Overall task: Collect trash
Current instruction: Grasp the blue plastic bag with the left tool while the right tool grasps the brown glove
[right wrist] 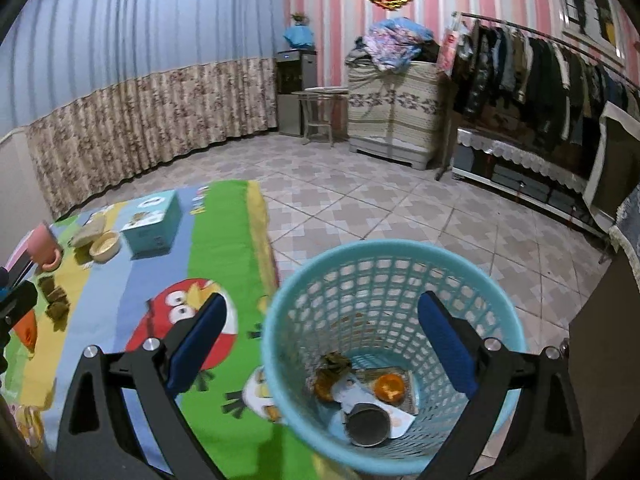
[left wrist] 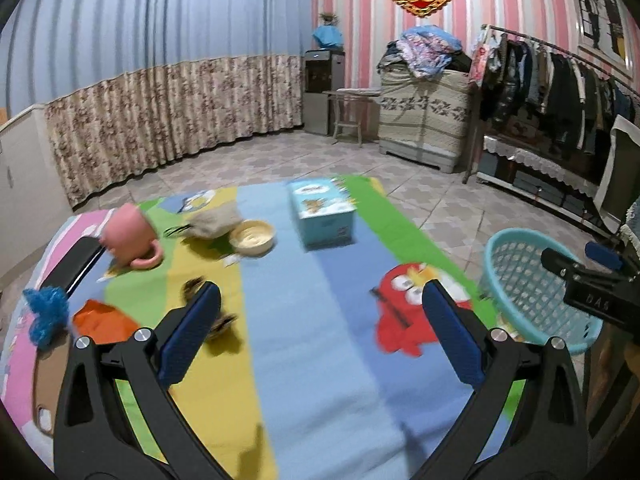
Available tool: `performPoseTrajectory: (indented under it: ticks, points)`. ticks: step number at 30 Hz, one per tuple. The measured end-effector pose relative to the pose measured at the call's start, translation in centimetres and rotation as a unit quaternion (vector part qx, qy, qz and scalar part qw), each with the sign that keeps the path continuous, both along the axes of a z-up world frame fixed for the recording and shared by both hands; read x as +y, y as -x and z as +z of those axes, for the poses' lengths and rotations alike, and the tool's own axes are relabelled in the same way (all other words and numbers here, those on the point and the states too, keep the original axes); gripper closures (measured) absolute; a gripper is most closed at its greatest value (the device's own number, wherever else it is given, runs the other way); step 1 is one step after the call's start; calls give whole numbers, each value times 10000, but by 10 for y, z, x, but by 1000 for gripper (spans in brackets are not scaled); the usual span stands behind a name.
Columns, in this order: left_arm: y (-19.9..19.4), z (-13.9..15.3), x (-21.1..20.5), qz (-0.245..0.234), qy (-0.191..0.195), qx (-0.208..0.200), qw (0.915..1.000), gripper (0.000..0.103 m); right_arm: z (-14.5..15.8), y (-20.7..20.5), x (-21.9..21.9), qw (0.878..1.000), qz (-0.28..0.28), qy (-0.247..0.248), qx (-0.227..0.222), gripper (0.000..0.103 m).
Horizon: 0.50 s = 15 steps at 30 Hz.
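Fingers [right wrist: 446,344] of the right gripper [right wrist: 320,344] gape wide and empty over the basket [right wrist: 400,256] — trash [right wrist: 368,400] lies inside. Left gripper [left wrist: 320,328], equally open, hovers over the mat; next, likely reaching the dark scraps [left wrist: 196,286] — then the orange wrapper [left wrist: 104,320].

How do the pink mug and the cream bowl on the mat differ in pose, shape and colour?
The pink handled mug lies tipped over on the cartoon-print mat, while the shallow cream round bowl sits upright, mouth up. The mug is tall and has a loop handle; the bowl is low, wide and handleless. One is pink, the other pale cream. Both rest near the mat's far end, and neither hand-held gripper touches them.
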<state>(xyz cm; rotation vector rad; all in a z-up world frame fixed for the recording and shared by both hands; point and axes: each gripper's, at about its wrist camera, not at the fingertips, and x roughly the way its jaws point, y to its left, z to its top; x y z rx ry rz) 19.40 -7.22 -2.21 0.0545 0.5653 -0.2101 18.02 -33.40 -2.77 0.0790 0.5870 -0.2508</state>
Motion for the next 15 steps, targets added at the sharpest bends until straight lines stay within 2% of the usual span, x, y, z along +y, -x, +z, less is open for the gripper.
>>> performPoseTrajectory:
  ticks: [3, 15]
  points:
    - [1, -6, 23, 169, 37, 85, 9998, 6, 0, 0, 20, 9998, 166, 119, -11, 9]
    - [7, -38, 116, 928, 135, 465, 9945, 6, -18, -11, 63, 9971, 637, -191, 358, 8]
